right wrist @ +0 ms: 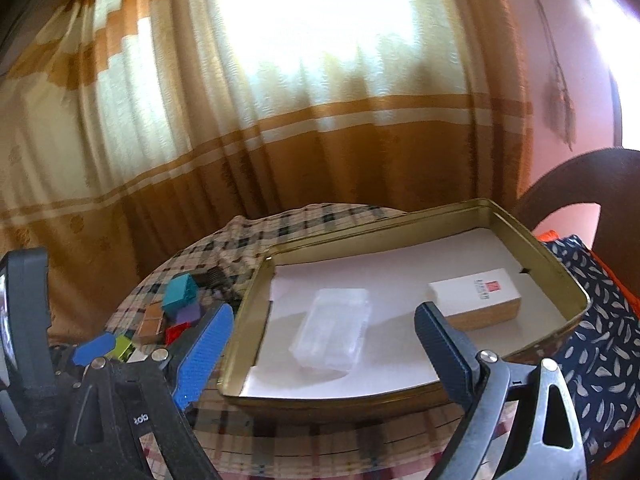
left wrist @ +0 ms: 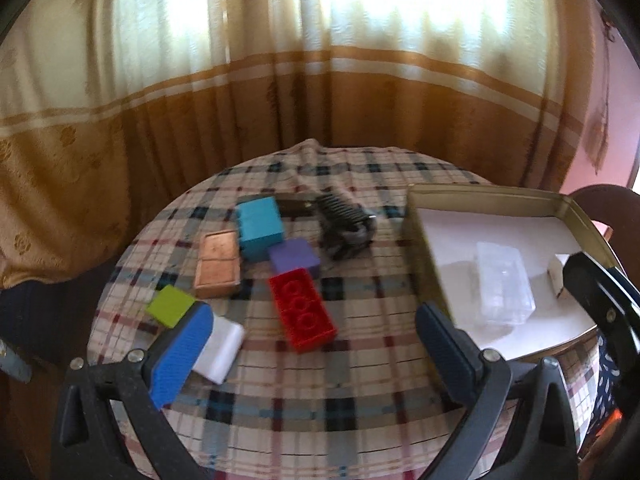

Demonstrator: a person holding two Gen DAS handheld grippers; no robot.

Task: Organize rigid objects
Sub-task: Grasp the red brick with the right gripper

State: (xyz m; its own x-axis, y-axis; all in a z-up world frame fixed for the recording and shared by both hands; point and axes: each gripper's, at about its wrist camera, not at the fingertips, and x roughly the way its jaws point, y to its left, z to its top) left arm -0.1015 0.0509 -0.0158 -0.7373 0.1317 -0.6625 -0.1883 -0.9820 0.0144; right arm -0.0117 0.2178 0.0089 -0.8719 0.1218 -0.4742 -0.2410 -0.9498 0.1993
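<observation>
Both hand-held grippers wide open, empty: left (left wrist: 312, 344) above plaid cloth (left wrist: 360, 400), right (right wrist: 324, 340) over tin tray (right wrist: 400, 216).

Plaid tablecloth (left wrist: 360, 380) in cream, navy, teal and red. On it: a red studded brick (left wrist: 302, 314), teal block (left wrist: 259, 223), purple block (left wrist: 293, 258), lime block (left wrist: 171, 305), copper-brown tin (left wrist: 218, 264), black comb thing (left wrist: 344, 224). Gold tray (right wrist: 400, 216) with white lining, a clear box (right wrist: 332, 334), curtain (left wrist: 200, 100) cream and golden-brown.
</observation>
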